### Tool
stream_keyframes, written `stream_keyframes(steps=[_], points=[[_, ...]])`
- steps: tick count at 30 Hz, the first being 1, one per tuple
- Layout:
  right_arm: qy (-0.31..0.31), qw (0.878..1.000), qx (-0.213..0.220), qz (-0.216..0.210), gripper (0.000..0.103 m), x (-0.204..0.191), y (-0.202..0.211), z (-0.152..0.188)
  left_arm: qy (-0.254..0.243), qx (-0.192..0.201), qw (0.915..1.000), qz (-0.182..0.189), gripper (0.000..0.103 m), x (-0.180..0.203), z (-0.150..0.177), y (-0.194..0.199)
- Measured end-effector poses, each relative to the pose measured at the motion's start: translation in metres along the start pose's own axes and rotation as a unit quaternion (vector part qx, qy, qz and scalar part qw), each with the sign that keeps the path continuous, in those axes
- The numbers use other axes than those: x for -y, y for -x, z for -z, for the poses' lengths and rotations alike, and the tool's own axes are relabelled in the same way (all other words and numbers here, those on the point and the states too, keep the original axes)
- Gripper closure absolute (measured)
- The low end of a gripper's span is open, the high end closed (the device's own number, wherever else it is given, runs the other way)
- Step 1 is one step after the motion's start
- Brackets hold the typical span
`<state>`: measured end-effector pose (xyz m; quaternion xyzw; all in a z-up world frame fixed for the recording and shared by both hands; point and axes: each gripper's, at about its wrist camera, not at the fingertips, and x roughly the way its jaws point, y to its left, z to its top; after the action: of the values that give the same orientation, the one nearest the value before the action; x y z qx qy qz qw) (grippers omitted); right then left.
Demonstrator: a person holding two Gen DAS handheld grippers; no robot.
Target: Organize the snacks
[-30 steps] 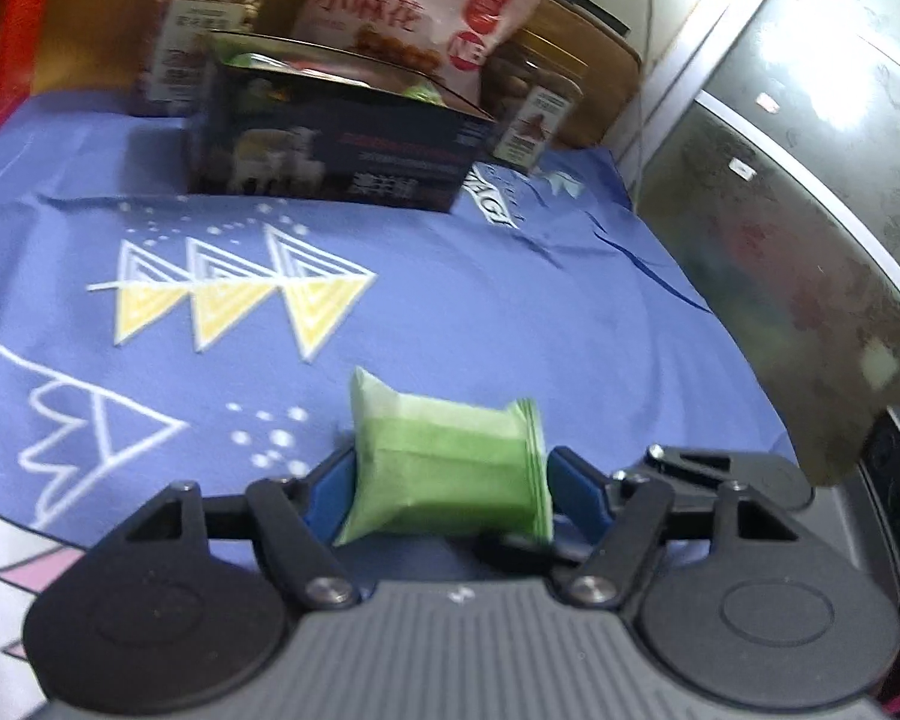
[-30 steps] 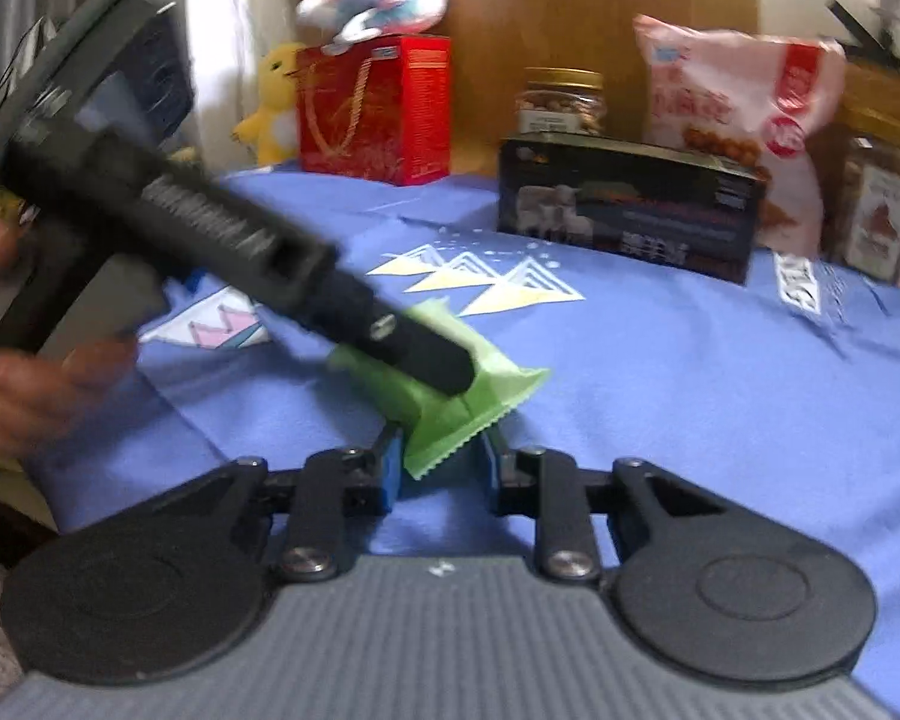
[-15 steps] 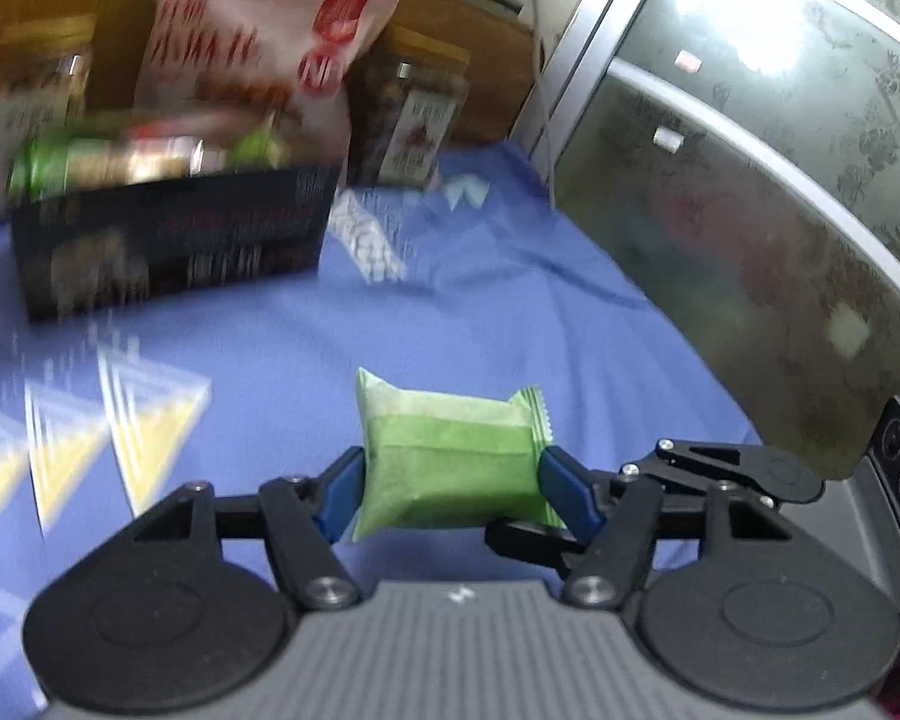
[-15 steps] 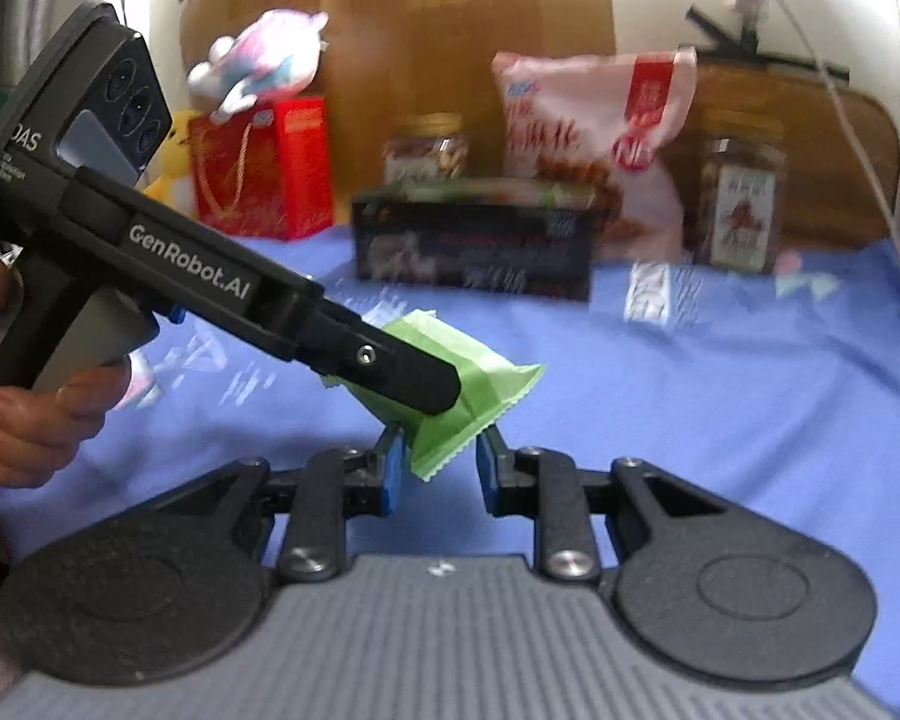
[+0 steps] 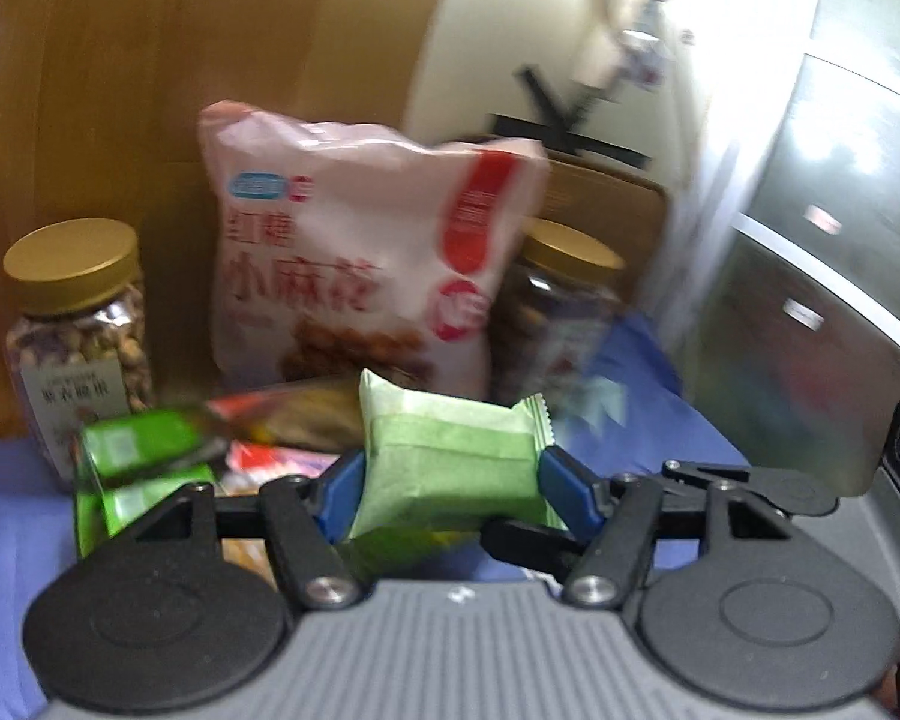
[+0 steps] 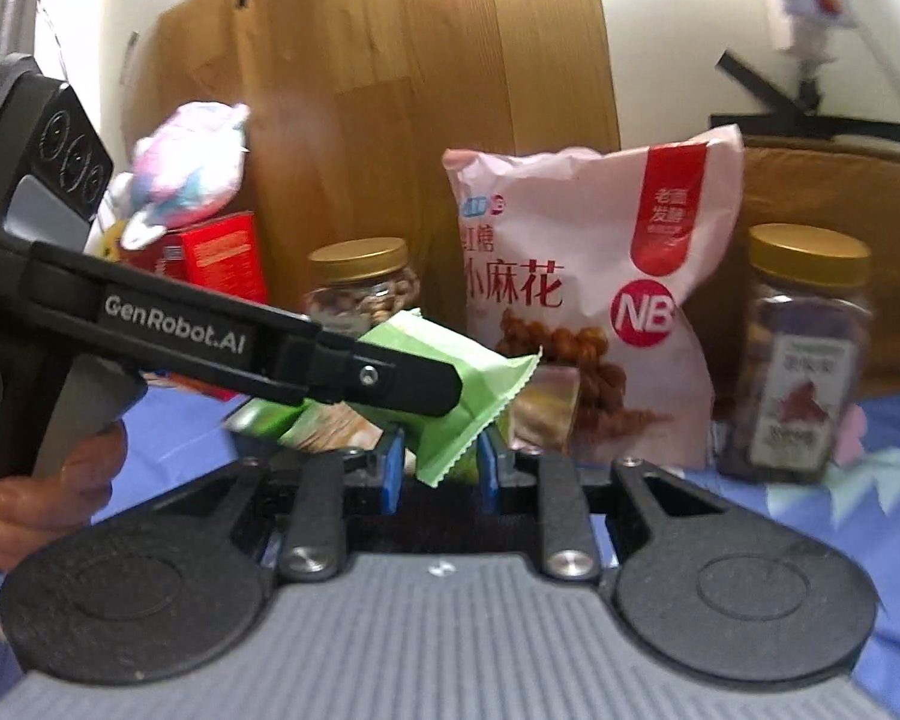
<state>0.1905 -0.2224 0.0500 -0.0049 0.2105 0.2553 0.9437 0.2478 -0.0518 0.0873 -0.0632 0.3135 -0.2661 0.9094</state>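
Observation:
My left gripper (image 5: 450, 495) is shut on a green snack packet (image 5: 450, 456), held by its two long sides in the air. In the right wrist view the same packet (image 6: 486, 378) hangs in front of my right gripper (image 6: 438, 468), whose blue pads stand on either side of its crimped end; the left gripper's finger (image 6: 390, 384) crosses in front. Below and behind the packet lie several snacks: green packs (image 5: 138, 450) and a red-and-white wrapper (image 5: 270, 462), apparently inside the dark box, whose walls are hidden.
A pink snack bag (image 5: 354, 264) (image 6: 594, 288) stands behind. Gold-lidded jars stand to its left (image 5: 78, 324) and right (image 5: 558, 324) (image 6: 798, 354). A red box (image 6: 216, 258) with a plush toy (image 6: 186, 162) is at far left. Blue cloth (image 6: 840, 510) covers the table.
Both grippers have lifted the green packet off the blue cloth and carried it forward toward the box and the pink bag, which now loom much closer.

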Motion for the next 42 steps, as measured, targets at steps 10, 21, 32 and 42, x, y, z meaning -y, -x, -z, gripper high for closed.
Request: stream_keyframes(steps=[10, 21, 32, 42], points=[[0.049, 0.997, -0.030, 0.050, 0.048, 0.004, -0.066, 0.002, 0.053, -0.039, 0.9972, -0.035, 0.035, -0.045, -0.003, -0.060], [-0.021, 0.996, 0.035, 0.078, 0.044, -0.005, 0.008, 0.013, 0.059, 0.002, 0.9974, -0.041, 0.034, -0.027, -0.005, -0.010], [-0.118, 0.990, 0.046, 0.063, 0.044, -0.053, 0.088, 0.064, -0.045, 0.015, 0.9904, -0.130, 0.019, 0.041, 0.068, 0.083], [-0.195, 0.977, 0.057, 0.072, 0.036, -0.081, 0.134, 0.106, -0.026, -0.010, 0.9850, -0.170, 0.000, 0.058, 0.139, 0.132]])
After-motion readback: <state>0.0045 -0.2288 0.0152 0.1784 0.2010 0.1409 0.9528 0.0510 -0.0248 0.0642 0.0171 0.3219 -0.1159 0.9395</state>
